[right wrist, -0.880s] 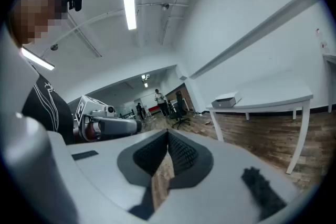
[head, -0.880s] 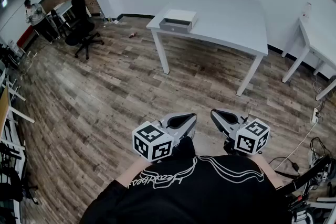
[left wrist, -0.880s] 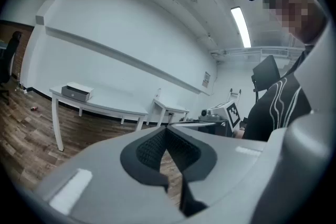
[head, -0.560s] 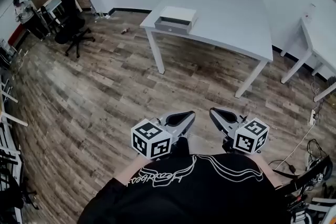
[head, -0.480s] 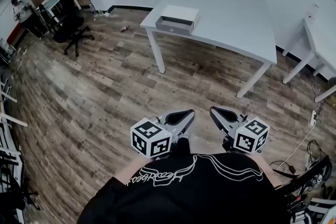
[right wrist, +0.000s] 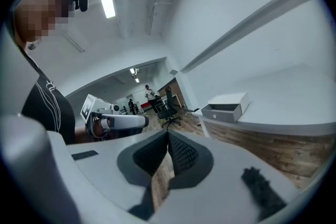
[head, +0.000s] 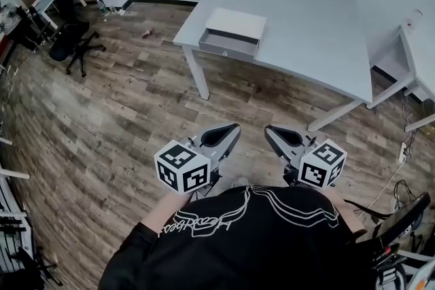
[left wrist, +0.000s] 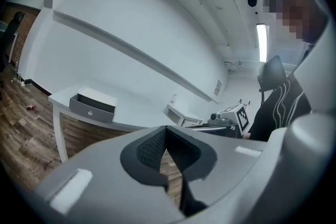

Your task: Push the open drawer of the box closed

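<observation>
A white box [head: 235,25] stands near the front-left corner of the white table [head: 319,30]. Its grey-fronted drawer [head: 229,44] is pulled out toward me. The left gripper view shows the drawer [left wrist: 90,111] with a small knob, and in the right gripper view the box [right wrist: 227,107] is far off. My left gripper [head: 234,126] and right gripper [head: 269,130] are held side by side close to my chest, well short of the table. Both are shut with nothing between their jaws.
Wood floor lies between me and the table. A second white table [head: 416,44] stands at the right, with cables [head: 406,192] on the floor near it. A black office chair [head: 70,36] is at the far left. People stand far back [right wrist: 149,93].
The table and box now look nearer and larger in the head view. Both grippers stay shut at my chest, shifted slightly upward in the picture.
</observation>
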The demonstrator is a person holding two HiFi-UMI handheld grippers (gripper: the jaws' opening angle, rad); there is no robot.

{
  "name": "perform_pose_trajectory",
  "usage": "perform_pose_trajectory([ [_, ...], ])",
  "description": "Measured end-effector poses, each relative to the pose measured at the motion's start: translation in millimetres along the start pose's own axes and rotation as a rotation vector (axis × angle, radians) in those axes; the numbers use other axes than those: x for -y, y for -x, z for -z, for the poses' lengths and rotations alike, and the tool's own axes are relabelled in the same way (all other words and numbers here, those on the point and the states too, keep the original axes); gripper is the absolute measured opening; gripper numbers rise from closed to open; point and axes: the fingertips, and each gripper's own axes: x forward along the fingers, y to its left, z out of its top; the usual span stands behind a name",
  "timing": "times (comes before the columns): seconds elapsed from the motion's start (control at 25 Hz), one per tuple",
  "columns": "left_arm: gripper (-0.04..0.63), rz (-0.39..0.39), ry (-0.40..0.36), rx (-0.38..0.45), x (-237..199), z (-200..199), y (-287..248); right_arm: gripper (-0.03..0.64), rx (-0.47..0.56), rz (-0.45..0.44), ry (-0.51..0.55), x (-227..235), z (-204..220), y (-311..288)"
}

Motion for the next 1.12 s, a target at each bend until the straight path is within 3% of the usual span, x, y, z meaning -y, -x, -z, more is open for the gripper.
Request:
perform_pose_trajectory([
  [0.28, 0.008, -0.009, 0.025, -0.003, -42.5, -8.0, -22.2, 0.009, -0.028, 0.014, -0.023, 34.9, -3.4, -24.3],
  [0.64, 0.008, -0.098, 0.063, -0.047, -107.2, -13.9, -62.6, 0.009, -0.053, -0.033, -0.061, 99.5, -13.4, -70.3],
  [1.12, 0.008, -0.176, 0.058, -0.126, -213.8, -20.9, -137.9, 0.009, -0.124, -0.044, -0.125, 200.2, -27.4, -131.7],
])
